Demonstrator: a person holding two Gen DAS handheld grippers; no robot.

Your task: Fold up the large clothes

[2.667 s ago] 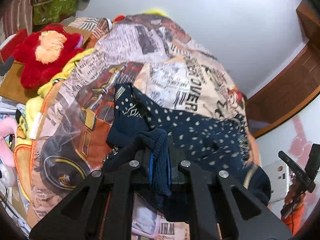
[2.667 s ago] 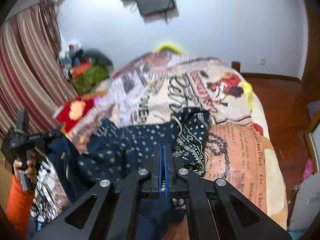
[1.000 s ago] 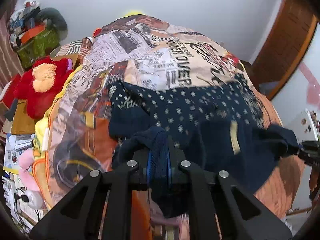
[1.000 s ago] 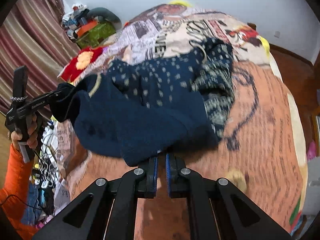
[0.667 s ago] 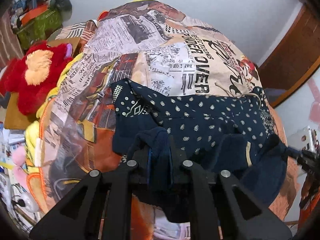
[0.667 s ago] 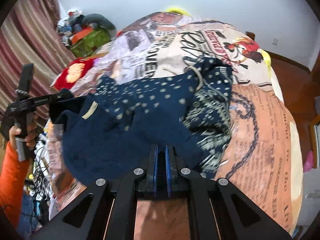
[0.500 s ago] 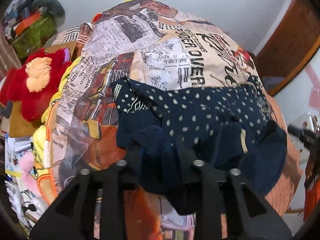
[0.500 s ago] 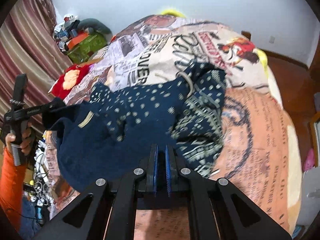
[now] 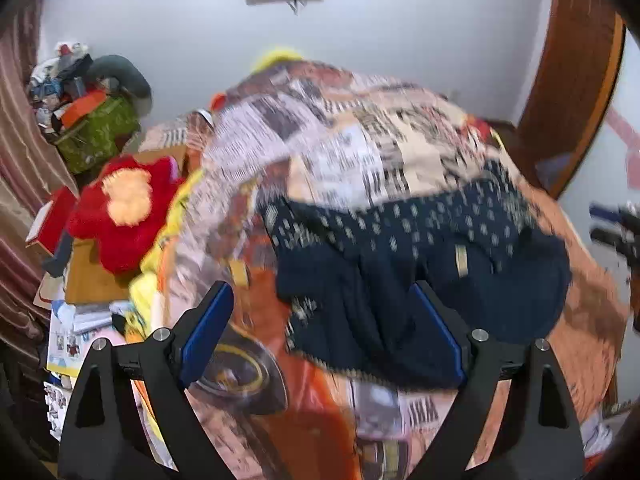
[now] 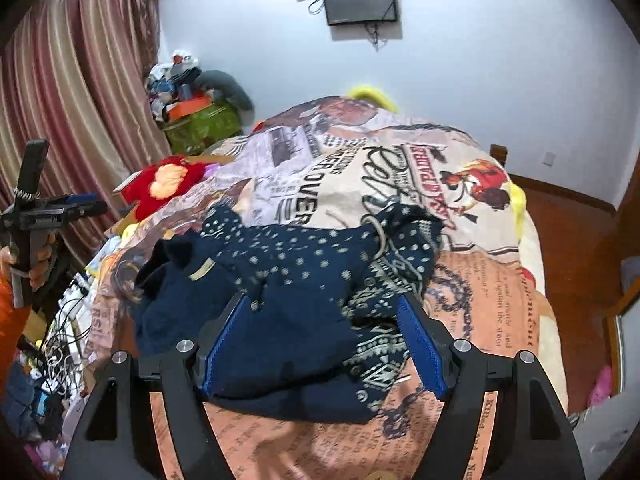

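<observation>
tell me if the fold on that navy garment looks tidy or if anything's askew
Not tidy. The navy dotted garment lies bunched on the newspaper-print bedspread: its plain inner side is flopped crookedly over the dotted side, the edges do not line up, and a patterned part sticks out on the right.

I note the dark blue garment [image 10: 280, 280] as soft matt cloth, knit-like, with pale printed dots and a small tan label [image 10: 202, 270]. The bedspread [image 10: 480, 300] beneath is smooth printed cloth with newspaper-style graphics. My right gripper [image 10: 324, 344] shows matt black plastic arms, ribbed blue pads [image 10: 420, 344] and shiny metal screws [image 10: 462, 345]. The red plush toy [image 9: 120, 208] looks fuzzy. The curtain [image 10: 72, 100] has a satin sheen; the floor [image 10: 568, 220] is glossy wood.
</observation>
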